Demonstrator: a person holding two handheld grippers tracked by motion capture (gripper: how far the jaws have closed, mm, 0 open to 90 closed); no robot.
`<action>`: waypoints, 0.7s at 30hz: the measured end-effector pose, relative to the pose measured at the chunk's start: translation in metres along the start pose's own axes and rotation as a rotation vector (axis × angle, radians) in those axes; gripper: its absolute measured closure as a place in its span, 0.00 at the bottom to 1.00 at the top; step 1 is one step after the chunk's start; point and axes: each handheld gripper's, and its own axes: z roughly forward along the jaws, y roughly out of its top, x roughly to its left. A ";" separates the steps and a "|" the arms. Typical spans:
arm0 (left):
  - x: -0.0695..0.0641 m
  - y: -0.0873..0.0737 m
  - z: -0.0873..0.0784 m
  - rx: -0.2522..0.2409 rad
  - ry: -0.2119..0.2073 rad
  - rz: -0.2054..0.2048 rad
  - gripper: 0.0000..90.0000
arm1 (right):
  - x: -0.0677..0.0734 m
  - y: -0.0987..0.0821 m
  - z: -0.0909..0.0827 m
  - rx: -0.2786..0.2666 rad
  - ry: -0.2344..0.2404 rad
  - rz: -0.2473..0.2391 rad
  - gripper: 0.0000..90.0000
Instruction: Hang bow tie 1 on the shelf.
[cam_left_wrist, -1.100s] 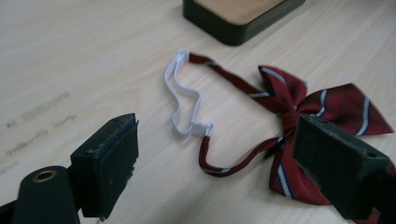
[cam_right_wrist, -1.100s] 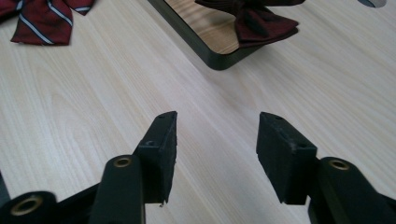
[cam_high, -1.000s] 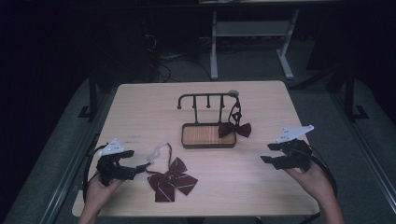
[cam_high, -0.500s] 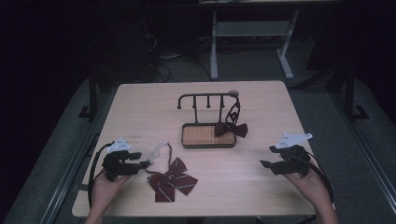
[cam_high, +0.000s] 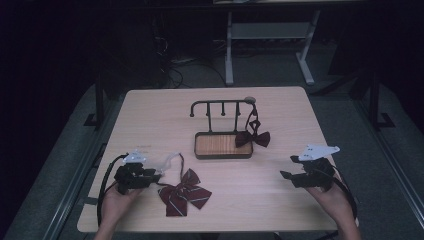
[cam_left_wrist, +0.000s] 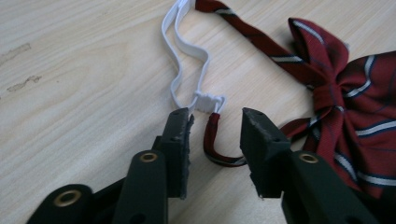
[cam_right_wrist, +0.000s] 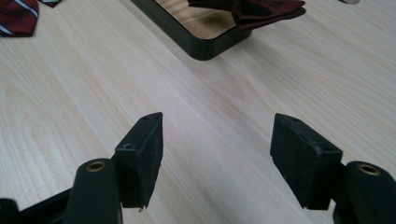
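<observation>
Left gripper (cam_left_wrist: 212, 140) sits low over the pale wooden table (cam_high: 150, 115), near its front left corner. Its jaws have just been closing. The dark red strap end (cam_left_wrist: 215, 147) of the striped maroon bow tie (cam_high: 182, 192) lies between them, beside the white plastic clasp (cam_left_wrist: 208, 100) and white elastic band (cam_left_wrist: 187, 51). The pads do not yet press it: released, not clenched.

The bow tie lies flat on the table just right of that gripper.

Right gripper (cam_right_wrist: 217, 154) hovers over bare table near the front right; jaws spread wide, nothing between them.

A second maroon bow tie (cam_high: 252, 137) hangs from the black metal hook rack (cam_high: 220, 105), over its wooden-bottomed black tray (cam_high: 222, 145) at mid-table.
</observation>
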 end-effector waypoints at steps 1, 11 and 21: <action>0.000 0.000 0.000 0.000 0.000 0.000 0.71 | 0.000 0.000 0.000 0.000 0.000 0.000 0.38; 0.001 -0.002 0.005 0.030 0.013 0.003 0.81 | 0.001 -0.001 0.001 -0.006 -0.005 -0.008 0.39; -0.003 -0.002 0.006 0.031 0.051 0.039 0.92 | 0.001 -0.001 0.000 -0.010 -0.008 -0.017 0.40</action>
